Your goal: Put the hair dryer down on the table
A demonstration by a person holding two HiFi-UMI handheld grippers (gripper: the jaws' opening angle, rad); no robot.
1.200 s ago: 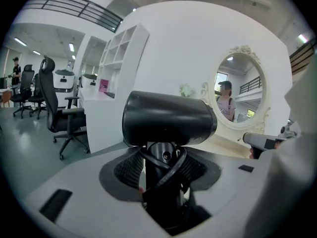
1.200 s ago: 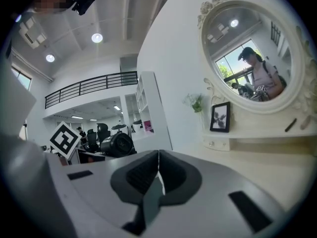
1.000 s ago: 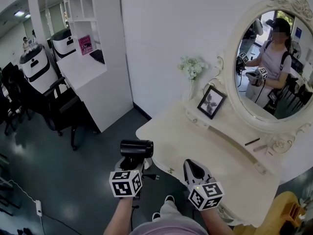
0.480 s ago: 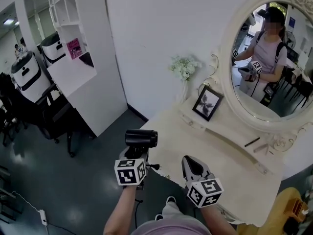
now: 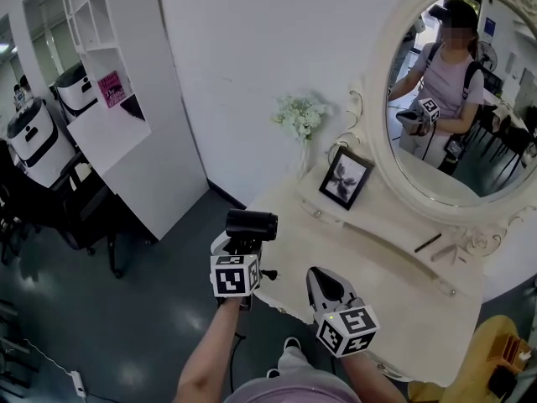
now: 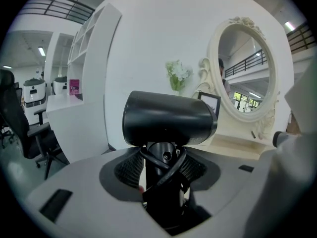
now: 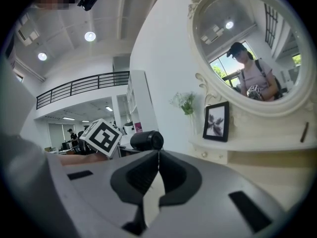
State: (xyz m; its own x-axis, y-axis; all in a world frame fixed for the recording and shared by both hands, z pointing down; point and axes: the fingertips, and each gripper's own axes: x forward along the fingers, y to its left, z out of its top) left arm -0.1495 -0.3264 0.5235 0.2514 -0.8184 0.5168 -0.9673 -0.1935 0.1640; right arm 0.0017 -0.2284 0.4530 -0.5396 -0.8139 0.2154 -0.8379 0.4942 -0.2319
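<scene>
A black hair dryer (image 5: pixel 250 225) (image 6: pixel 168 119) stands upright in my left gripper (image 5: pixel 241 254) (image 6: pixel 163 177), whose jaws are shut on its handle with the cord wound round it. It hangs in the air at the left front corner of the cream dressing table (image 5: pixel 369 267). My right gripper (image 5: pixel 323 285) (image 7: pixel 156 165) hovers above the table's front edge with its jaws shut on nothing. The right gripper view shows the hair dryer (image 7: pixel 146 140) and the left gripper's marker cube (image 7: pixel 101 135) just to its left.
On the table's raised back shelf stand a framed picture (image 5: pixel 344 178) and a vase of white flowers (image 5: pixel 298 120), beneath an oval mirror (image 5: pixel 449 91). A dark pen (image 5: pixel 428 243) lies at the right. White shelving (image 5: pixel 109 99) and office chairs (image 5: pixel 33 208) stand to the left.
Both grippers have moved forward toward the table; the left one has carried the hair dryer up and right to the table's corner. The view has shifted closer to the table.
</scene>
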